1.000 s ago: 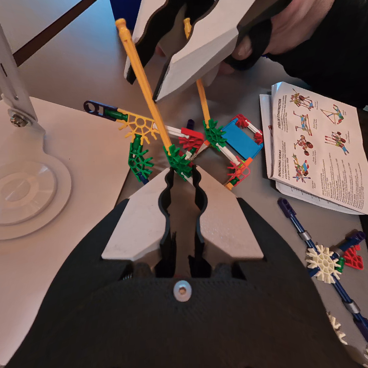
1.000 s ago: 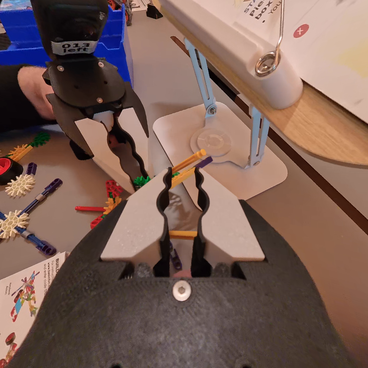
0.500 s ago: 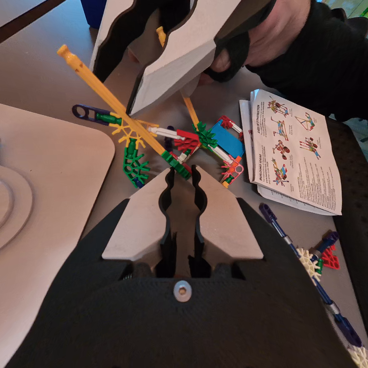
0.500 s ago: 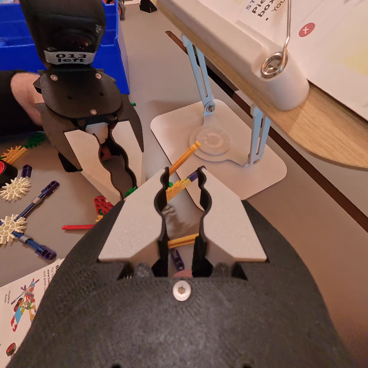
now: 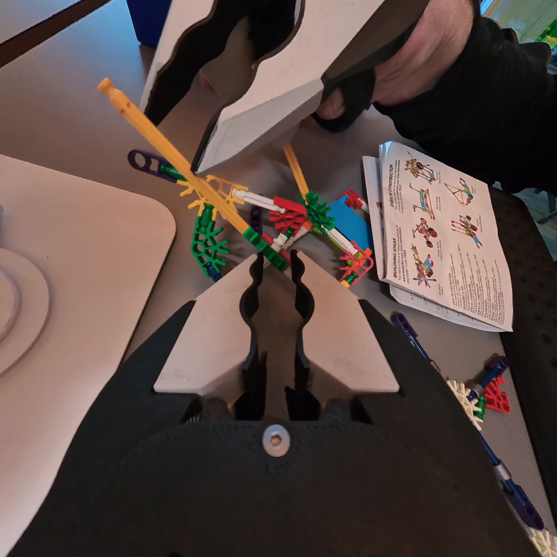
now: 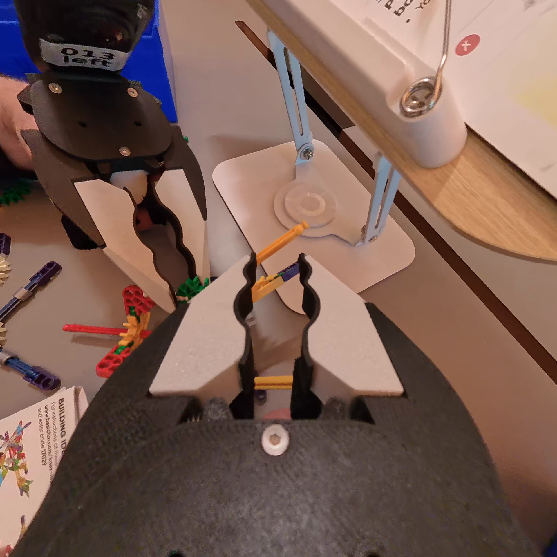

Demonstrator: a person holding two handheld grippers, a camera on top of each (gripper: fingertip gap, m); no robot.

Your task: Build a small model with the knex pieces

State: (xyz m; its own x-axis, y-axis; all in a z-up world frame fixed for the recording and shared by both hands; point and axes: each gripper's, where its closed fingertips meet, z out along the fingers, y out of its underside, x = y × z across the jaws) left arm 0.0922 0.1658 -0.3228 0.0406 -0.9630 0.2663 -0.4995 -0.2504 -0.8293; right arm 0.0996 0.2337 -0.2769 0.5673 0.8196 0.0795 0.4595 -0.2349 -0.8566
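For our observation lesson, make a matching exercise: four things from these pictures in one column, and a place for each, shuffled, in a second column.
1. long yellow plastic rod
2. folded paper instruction booklet
3. flat blue plastic panel
4. white metal stand base

A. lying flat at the table's right
B. sticking up from a green connector at the left fingers
C. under the pale blue struts
D. inside the toy model

Pairs: 1-B, 2-A, 3-D, 4-C
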